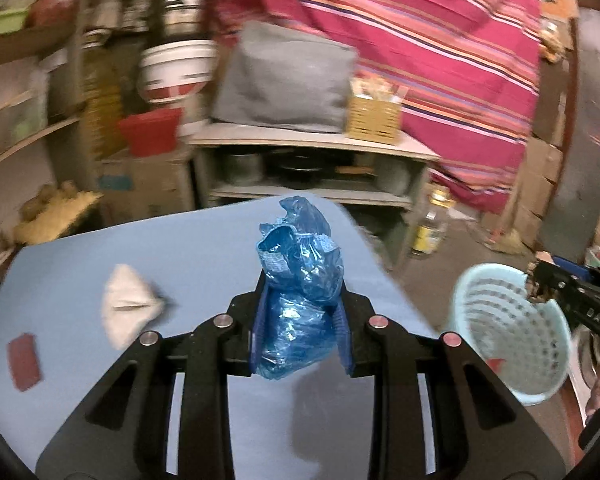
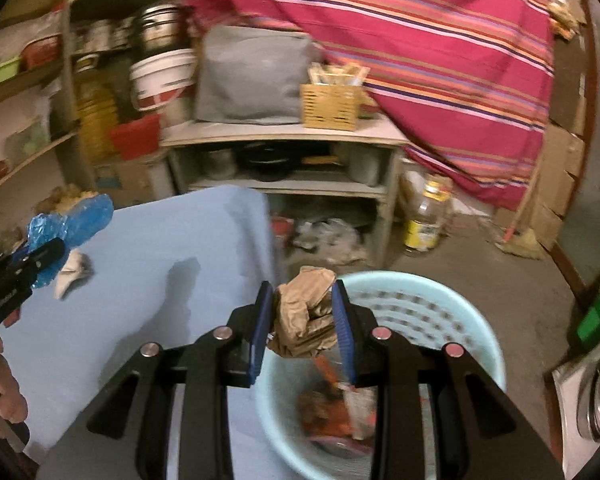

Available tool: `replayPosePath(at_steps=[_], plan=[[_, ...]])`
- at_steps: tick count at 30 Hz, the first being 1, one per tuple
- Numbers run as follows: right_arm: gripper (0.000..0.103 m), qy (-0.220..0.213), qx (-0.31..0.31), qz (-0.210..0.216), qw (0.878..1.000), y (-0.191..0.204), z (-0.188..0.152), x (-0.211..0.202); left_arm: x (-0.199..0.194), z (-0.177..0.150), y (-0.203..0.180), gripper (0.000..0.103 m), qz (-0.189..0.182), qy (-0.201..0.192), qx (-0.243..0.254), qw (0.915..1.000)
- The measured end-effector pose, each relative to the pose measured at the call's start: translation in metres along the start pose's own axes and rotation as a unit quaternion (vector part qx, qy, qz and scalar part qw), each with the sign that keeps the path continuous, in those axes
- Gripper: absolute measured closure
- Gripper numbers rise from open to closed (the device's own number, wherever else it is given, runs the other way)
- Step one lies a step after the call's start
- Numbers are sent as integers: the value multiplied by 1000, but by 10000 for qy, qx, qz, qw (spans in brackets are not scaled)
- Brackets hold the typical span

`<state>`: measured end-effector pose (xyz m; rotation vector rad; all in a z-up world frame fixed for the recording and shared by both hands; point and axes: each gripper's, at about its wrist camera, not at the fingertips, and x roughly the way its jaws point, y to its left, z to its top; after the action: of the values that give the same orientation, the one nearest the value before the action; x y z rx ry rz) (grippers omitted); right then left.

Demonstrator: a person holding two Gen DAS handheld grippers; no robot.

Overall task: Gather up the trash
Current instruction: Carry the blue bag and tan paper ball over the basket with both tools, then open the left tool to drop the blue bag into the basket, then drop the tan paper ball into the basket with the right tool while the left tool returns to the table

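Trash in play: crumpled blue plastic bag (image 1: pixel 297 280), clamped between the pads of the left hand-held gripper (image 1: pixel 302 304), held above the light blue tabletop (image 1: pixel 203 256). Crumpled brown paper wad (image 2: pixel 306 312) is clamped in the right hand-held gripper (image 2: pixel 304 312), sitting over the near rim of the pale blue perforated plastic basket (image 2: pixel 440 300), which stands on the floor just beside the tabletop edge.

Progress, judged: partway. Basket already has orange and mixed scraps at the bottom. Both held pieces not yet dropped; paper wad looks closest to release, blue bag still has to cross over to the basket. Left on the tabletop: crumpled white tissue (image 1: pixel 125 306) and small flat dark red wrapper (image 1: pixel 23 360), well apart from the basket.

Orientation: blue bag's long axis runs along the gripper fingers, its loose end sticking out past the fingertips, pointing forward and up. Paper wad is lumpy, slightly longer along the fingers too.
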<state>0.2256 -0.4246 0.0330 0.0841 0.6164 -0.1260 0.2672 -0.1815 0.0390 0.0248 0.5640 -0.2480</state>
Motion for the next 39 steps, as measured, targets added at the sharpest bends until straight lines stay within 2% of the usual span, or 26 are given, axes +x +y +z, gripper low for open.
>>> replayPosePath(at_steps=[5, 8, 13, 19, 21, 23, 26, 33, 34, 36, 39], plan=[[72, 52, 216, -225, 9995, -50, -8, -3, 14, -5, -77, 76, -542, 121, 396, 9977], [72, 86, 324, -310, 9990, -73, -13, -3, 20, -13, -110, 75, -834, 257, 518, 9948], [72, 127, 399, -394, 9983, -96, -20, -2, 37, -22, -145, 75, -1218, 558, 566, 9894], [73, 260, 589, -413, 9971, -115, -28, 10, 55, -22, -172, 71, -1321, 717, 698, 9862], [73, 321, 668, -399, 9965, -120, -31, 16, 58, -20, -175, 60, -1338, 793, 716, 9852], [72, 362, 750, -384, 9958, -125, -34, 20, 58, -20, -179, 44, -1303, 774, 749, 9856], [72, 382, 793, -379, 9954, -127, -35, 25, 55, -17, -178, 29, -1202, 668, 832, 9870], [70, 395, 786, -276, 9957, -116, -36, 35, 37, -11, -141, 9, -912, 392, 632, 9931], [67, 373, 789, -261, 9958, -112, -35, 36, 34, -9, -133, 6, -860, 357, 605, 9938], [32, 346, 811, -290, 9957, -105, -34, 37, 27, -8, -114, 6, -765, 311, 508, 9953], [29, 267, 852, -313, 9955, -95, -32, 36, 21, -7, -89, 5, -578, 284, 434, 9970]])
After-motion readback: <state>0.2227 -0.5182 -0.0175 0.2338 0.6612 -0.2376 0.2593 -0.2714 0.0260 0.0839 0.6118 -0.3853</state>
